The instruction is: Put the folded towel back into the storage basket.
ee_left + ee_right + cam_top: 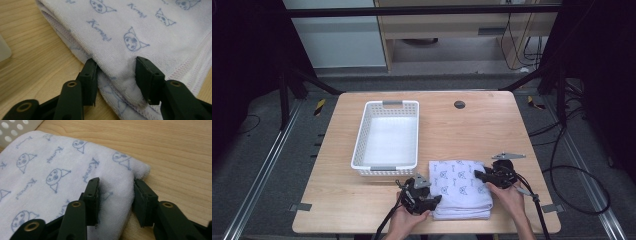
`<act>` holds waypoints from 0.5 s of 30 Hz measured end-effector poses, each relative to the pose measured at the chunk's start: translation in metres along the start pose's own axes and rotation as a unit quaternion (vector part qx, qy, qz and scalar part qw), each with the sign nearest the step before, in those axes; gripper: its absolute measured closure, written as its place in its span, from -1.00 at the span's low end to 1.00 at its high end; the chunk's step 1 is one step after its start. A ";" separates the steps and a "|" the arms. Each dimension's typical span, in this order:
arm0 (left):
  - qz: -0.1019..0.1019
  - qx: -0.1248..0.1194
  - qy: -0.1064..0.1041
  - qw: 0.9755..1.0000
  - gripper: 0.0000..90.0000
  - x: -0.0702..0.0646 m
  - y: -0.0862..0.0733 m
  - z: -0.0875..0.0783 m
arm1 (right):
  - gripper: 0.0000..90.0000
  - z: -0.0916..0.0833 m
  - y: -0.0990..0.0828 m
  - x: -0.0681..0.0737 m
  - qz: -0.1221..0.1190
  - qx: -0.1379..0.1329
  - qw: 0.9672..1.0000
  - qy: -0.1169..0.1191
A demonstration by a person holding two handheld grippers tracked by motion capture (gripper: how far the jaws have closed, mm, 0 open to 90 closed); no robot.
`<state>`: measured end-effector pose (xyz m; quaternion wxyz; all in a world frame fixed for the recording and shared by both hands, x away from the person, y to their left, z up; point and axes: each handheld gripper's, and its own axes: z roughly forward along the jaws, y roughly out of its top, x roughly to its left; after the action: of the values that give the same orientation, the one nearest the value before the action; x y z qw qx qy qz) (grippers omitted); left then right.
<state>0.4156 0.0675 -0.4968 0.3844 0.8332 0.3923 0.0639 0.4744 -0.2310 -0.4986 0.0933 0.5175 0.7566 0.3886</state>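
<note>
Folded towel: white with blue cat-face print, several layers, lying flat at the near edge of the table, just right of the basket's near end.
Left gripper: at the towel's near left corner, jaws clenched on a bunched fold of the cloth.
Right gripper: at the towel's right edge, jaws pinching the folded thickness there.
Basket: white perforated plastic, rectangular, grey handles at both ends, nothing inside.
Table: light wood, with a round dark grommet near the far edge.
Surroundings: grey floor, black frame legs, trailing cables at right, pale cabinet behind.
</note>
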 end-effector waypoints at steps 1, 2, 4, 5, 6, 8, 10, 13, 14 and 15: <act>0.000 0.000 0.000 1.000 0.23 0.000 0.000 0.000 | 0.37 0.000 0.000 0.000 0.000 0.000 1.000 0.000; -0.001 0.002 -0.003 1.000 0.25 0.000 0.000 0.000 | 0.44 0.000 0.000 0.000 0.005 0.000 1.000 0.006; -0.004 0.002 -0.008 1.000 0.32 0.000 0.001 0.000 | 0.49 0.000 0.000 -0.001 0.009 -0.001 1.000 0.010; -0.004 0.002 -0.008 1.000 0.34 0.000 0.001 0.000 | 0.49 0.000 0.000 -0.001 0.009 -0.001 1.000 0.010; -0.004 0.002 -0.009 1.000 0.34 0.000 0.001 0.000 | 0.51 0.000 0.000 -0.001 0.012 -0.002 1.000 0.012; -0.004 0.000 -0.009 1.000 0.40 -0.001 0.000 0.000 | 0.54 0.000 0.000 -0.001 0.013 -0.003 1.000 0.013; 0.000 0.000 -0.008 1.000 0.46 -0.001 0.000 -0.001 | 0.57 0.000 0.000 0.000 0.011 -0.005 1.000 0.012; 0.005 -0.007 -0.005 1.000 0.54 -0.002 0.000 -0.002 | 0.61 -0.001 0.001 0.001 0.006 -0.005 1.000 0.008; 0.005 -0.007 -0.005 1.000 0.56 -0.002 0.000 -0.002 | 0.61 -0.001 0.001 0.001 0.006 -0.005 1.000 0.008; 0.006 -0.008 -0.005 1.000 0.56 -0.002 0.000 -0.002 | 0.61 -0.001 0.001 0.002 0.003 -0.005 1.000 0.007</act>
<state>0.4129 0.0673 -0.4951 0.3930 0.8326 0.3850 0.0651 0.4736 -0.2301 -0.4966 0.0894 0.5164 0.7539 0.3962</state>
